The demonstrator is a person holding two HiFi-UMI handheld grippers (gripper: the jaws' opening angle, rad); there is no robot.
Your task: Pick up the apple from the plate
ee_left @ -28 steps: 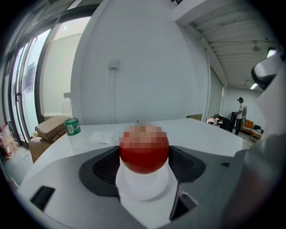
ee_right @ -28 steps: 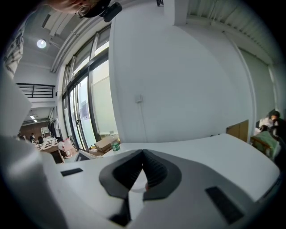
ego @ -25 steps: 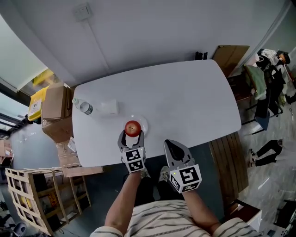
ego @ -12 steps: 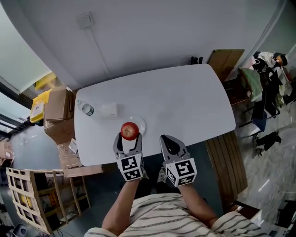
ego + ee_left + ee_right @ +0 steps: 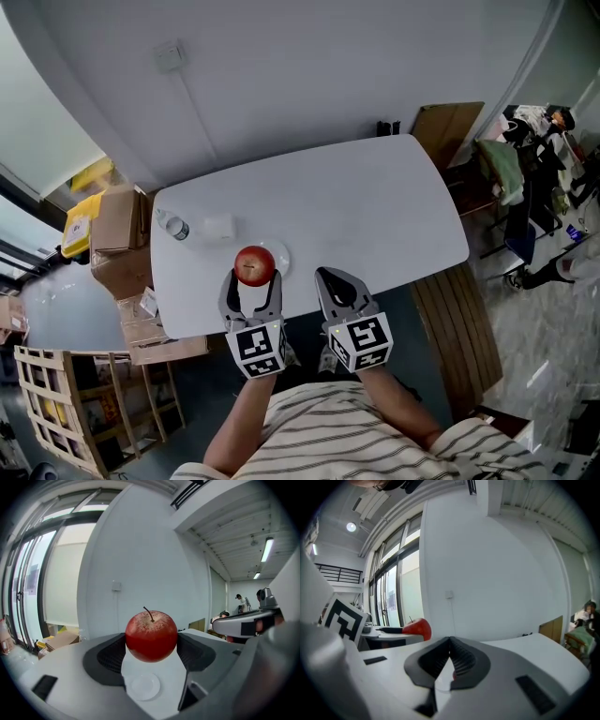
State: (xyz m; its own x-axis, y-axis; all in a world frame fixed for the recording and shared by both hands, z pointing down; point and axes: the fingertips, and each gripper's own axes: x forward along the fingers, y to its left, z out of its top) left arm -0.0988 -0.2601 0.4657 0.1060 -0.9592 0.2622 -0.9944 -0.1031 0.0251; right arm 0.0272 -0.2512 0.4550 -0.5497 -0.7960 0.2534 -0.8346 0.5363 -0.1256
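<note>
A red apple point(image 5: 254, 265) with its stem up is held in the air by my left gripper point(image 5: 252, 277), whose jaws press on both its sides point(image 5: 151, 635). The small white plate point(image 5: 278, 257) lies bare on the white table below; the left gripper view shows the plate point(image 5: 145, 686) under the apple. My right gripper point(image 5: 338, 287) hangs beside the left one near the table's front edge, its jaws together with nothing between them point(image 5: 449, 659). The right gripper view catches the apple point(image 5: 417, 627) at its left.
A plastic water bottle point(image 5: 172, 226) and a white box point(image 5: 219, 226) lie at the table's point(image 5: 375, 206) far left. Cardboard boxes point(image 5: 117, 239) and a wooden crate point(image 5: 56, 403) stand to the left. A wooden bench point(image 5: 455, 314) and a chair with clothes point(image 5: 516, 187) are on the right.
My left gripper has lifted the apple up off the plate and drawn it toward me. The right gripper rose alongside it, still shut.
</note>
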